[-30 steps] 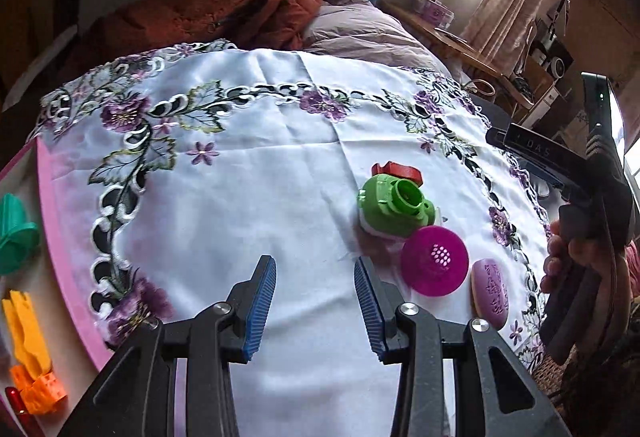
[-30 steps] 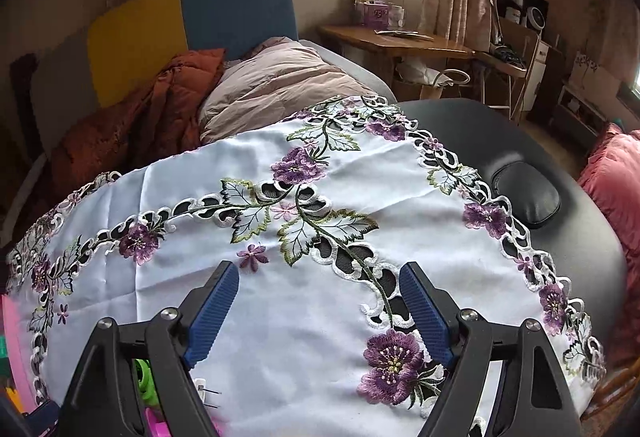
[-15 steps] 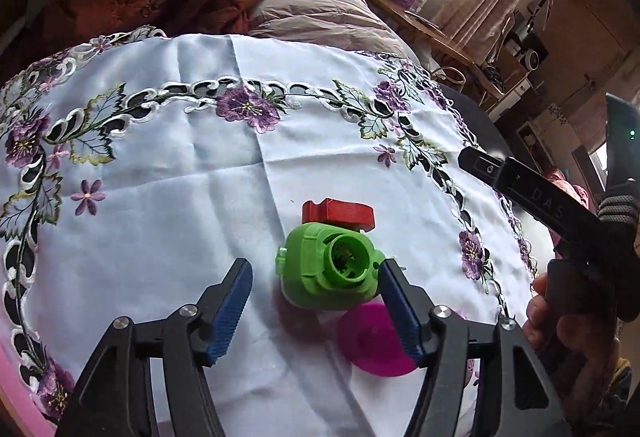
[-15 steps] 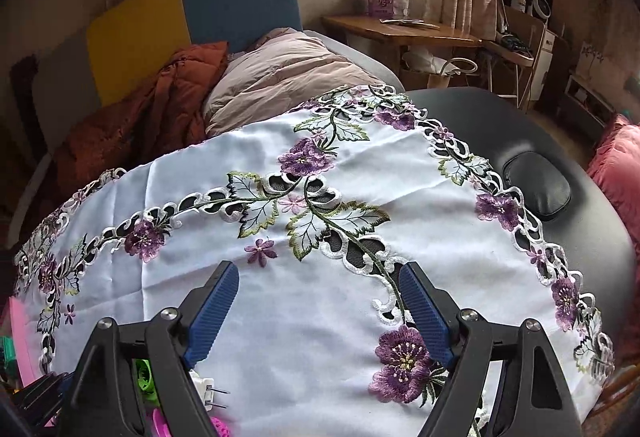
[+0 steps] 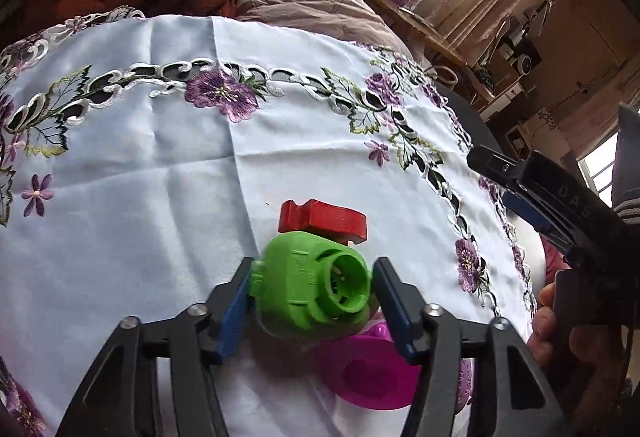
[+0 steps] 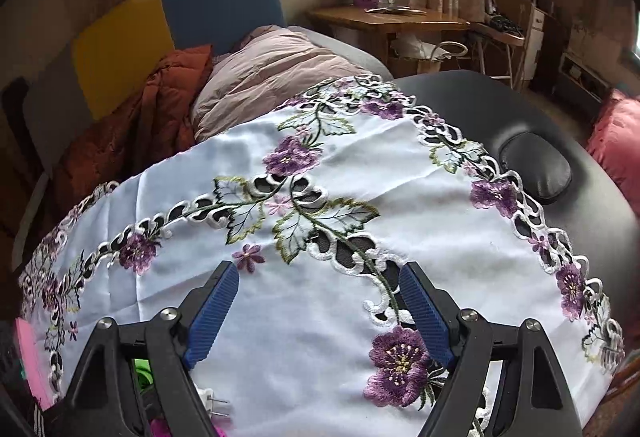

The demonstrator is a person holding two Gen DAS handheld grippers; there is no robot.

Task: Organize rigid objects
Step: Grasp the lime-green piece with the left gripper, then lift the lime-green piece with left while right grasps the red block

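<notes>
My left gripper [image 5: 310, 295] has just been closing, and its blue pads now sit against both sides of the green plastic piece [image 5: 310, 293] on the white embroidered tablecloth [image 5: 132, 197]. A red block [image 5: 322, 219] lies just behind it, and a pink strainer cup [image 5: 370, 371] sits under my right finger, crowding that side. My right gripper [image 6: 318, 311] hangs with its jaws wide apart over bare cloth, holding nothing. Beyond the cloth lie a rust-coloured jacket [image 6: 152, 109], a pinkish quilt [image 6: 272, 69] and a wooden desk [image 6: 384, 19] by the window.
</notes>
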